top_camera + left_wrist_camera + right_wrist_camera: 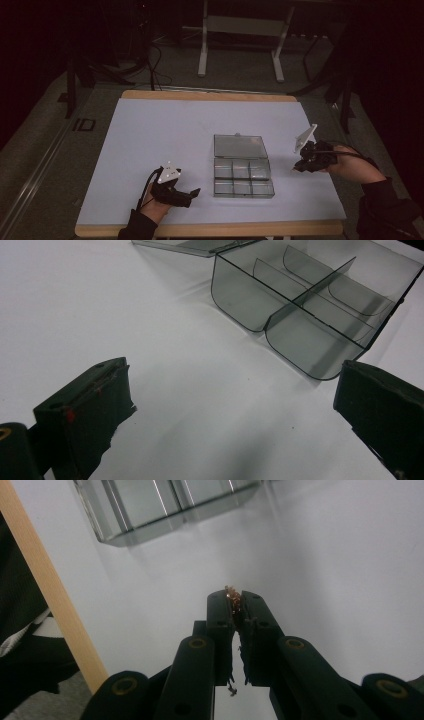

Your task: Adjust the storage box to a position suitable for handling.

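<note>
My left gripper (pixel 192 192) holds its fingers wide open near the surface's (pixel 150 130) front edge, beside the box (pixel 243 172); my right gripper (pixel 235 597) pinches small orange bits (pixel 233 596).

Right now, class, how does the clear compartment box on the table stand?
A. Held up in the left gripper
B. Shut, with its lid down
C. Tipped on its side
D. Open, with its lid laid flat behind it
D: in the high view the clear compartment box sits on the white table with its lid folded flat behind the six compartments, and both grippers are apart from it.
</note>
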`<state>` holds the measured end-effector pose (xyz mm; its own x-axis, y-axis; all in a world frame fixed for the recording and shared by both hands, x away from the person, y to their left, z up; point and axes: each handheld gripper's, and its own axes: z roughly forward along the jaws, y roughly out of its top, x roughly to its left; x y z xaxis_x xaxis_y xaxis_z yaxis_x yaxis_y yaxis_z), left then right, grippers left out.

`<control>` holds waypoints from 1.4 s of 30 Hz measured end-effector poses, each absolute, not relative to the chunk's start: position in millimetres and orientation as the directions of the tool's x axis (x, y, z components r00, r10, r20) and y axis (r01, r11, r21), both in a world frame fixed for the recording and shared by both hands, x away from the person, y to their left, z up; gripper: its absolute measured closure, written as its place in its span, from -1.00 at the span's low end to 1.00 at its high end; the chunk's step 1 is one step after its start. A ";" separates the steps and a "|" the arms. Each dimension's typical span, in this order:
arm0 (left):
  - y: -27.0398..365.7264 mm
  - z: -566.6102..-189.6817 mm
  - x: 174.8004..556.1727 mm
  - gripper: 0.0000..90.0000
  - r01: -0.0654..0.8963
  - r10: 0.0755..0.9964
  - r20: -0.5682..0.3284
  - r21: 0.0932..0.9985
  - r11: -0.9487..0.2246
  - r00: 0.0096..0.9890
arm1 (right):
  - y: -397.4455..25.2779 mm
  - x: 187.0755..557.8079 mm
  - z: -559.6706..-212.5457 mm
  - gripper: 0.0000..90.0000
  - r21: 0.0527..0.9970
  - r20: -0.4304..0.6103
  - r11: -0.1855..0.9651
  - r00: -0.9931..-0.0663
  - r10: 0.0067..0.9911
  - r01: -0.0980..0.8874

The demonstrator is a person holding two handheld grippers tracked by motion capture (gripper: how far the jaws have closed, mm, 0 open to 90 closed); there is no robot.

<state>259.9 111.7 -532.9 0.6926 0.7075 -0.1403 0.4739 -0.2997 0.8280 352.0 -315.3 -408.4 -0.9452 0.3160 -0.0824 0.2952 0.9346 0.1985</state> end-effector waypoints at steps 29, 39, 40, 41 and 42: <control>115.8 -534.3 259.1 -0.94 0.467 0.717 -0.140 0.839 -0.281 0.683 | -255.6 346.2 -382.5 0.86 0.232 -0.129 0.968 -0.983 0.132 0.100; 116.3 -535.2 259.0 -0.94 0.471 0.717 -0.146 0.837 -0.278 0.682 | -229.9 346.9 -382.2 0.86 0.236 -0.137 0.970 -0.987 0.083 0.049; 116.4 -535.2 258.9 -0.94 0.471 0.718 -0.146 0.838 -0.277 0.680 | -228.4 347.7 -382.6 0.86 0.237 -0.139 0.971 -0.987 0.077 0.042; 116.6 -535.2 258.9 -0.94 0.471 0.719 -0.145 0.838 -0.276 0.680 | -227.1 348.2 -383.3 0.86 0.240 -0.139 0.970 -0.987 0.077 0.042; 116.9 -535.3 259.0 -0.94 0.472 0.718 -0.147 0.838 -0.275 0.680 | -225.7 348.9 -384.3 0.86 0.239 -0.135 0.970 -0.988 0.076 0.042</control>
